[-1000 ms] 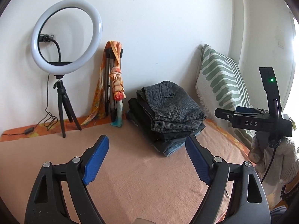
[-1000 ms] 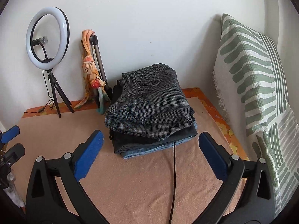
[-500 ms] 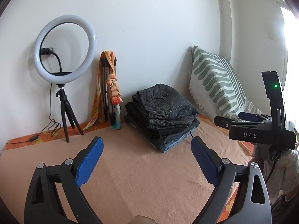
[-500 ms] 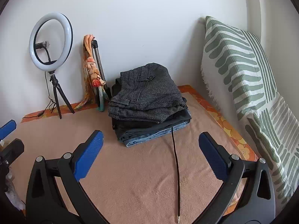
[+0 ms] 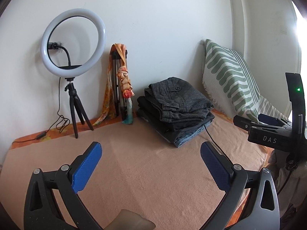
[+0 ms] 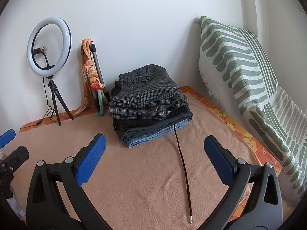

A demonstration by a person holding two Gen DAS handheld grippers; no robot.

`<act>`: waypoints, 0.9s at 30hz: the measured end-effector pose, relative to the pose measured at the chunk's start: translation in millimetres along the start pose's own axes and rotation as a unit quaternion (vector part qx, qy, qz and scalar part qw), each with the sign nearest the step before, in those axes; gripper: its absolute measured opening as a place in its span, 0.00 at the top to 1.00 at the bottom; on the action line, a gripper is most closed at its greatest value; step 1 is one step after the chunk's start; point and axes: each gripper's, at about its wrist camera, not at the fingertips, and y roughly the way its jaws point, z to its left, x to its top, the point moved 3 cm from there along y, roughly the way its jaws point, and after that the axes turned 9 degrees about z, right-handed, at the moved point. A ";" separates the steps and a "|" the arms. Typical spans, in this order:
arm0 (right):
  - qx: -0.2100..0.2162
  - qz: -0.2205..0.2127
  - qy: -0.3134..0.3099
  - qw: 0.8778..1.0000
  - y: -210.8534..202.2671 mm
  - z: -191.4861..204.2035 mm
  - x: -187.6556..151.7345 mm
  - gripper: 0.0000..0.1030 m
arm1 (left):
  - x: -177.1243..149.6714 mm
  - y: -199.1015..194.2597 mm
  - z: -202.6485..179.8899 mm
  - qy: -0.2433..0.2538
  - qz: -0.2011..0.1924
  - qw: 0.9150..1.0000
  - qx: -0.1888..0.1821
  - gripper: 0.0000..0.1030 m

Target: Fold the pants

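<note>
The stack of folded pants (image 6: 149, 105) sits at the back of the peach blanket (image 6: 144, 182), close to the wall: grey houndstooth on top, black beneath, blue denim at the bottom, edges fairly square. A dark drawstring (image 6: 182, 164) trails out of the stack toward the camera. Left of the stack lean a scarf-wrapped tripod (image 5: 120, 84) and, beyond it, a ring light (image 5: 73, 42); right of it stands a striped cushion (image 6: 238, 61). Both the left gripper (image 5: 150, 169) and the right gripper (image 6: 154, 159) hang well short of the stack, jaws spread wide, holding nothing. The folding looks finished for this pile, I'd say; next comes tucking that cord or fetching another pair.
</note>
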 end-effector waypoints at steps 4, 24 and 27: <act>-0.010 -0.004 0.001 1.000 0.7 -0.2 0.4 0.00 | -3.6 4.4 3.9 0.001 0.014 1.000 0.012 0.01; -0.019 -0.008 -0.002 1.000 -0.8 1.1 -0.1 0.00 | -9.5 10.8 10.1 -0.006 0.031 0.999 0.018 0.01; -0.017 -0.007 -0.003 1.000 0.4 3.8 0.2 0.00 | -9.0 9.8 10.0 -0.006 0.030 0.999 0.018 0.01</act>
